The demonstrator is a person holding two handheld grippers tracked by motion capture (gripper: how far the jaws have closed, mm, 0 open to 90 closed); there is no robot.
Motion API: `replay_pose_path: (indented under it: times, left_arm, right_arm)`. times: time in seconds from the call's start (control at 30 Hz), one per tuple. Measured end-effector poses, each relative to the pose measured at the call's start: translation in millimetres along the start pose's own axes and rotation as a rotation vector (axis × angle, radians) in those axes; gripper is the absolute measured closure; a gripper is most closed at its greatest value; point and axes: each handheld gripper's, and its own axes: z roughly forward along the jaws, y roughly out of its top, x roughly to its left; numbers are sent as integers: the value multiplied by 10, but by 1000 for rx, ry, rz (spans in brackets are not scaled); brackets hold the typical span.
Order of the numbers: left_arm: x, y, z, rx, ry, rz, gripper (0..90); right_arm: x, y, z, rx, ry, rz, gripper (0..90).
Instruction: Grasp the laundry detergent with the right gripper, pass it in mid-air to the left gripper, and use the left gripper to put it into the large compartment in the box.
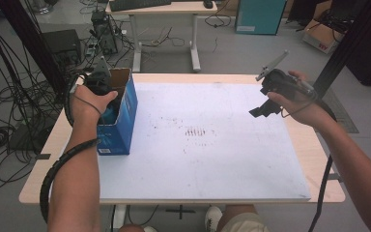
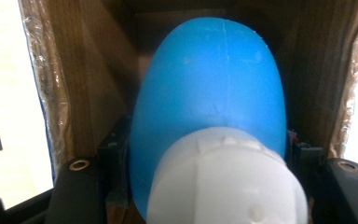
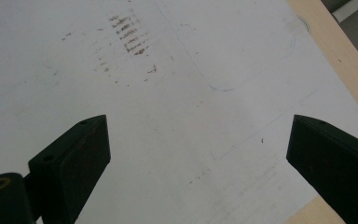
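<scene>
A blue bottle (image 2: 209,88) with a white cap (image 2: 226,182) is down inside an open blue cardboard box (image 1: 121,125) at the table's left. My left gripper (image 1: 104,94) reaches into the box from above, and its jaws press on both sides of the bottle, so it is shut on it. In the high view a bit of the bottle (image 1: 110,114) shows under the hand. My right gripper (image 1: 262,109) hovers over the right part of the white sheet (image 1: 203,159). In the right gripper view its jaws (image 3: 198,144) stand wide open with nothing between them.
The white sheet covers most of the wooden table (image 1: 316,154), with brown smudges (image 1: 195,131) near its middle. Another desk (image 1: 164,9) stands behind the table. Cables (image 1: 9,106) lie on the floor at the left, and a black post (image 1: 343,48) rises at the right.
</scene>
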Motion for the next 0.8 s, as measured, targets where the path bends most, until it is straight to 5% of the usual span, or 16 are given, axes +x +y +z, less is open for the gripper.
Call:
replay_pose_path:
  times: [0.8]
  left_arm:
    - [-8,-2,3,-2,5,1,362]
  right_arm:
    - [-6,2,-18,-2,-5,2,62]
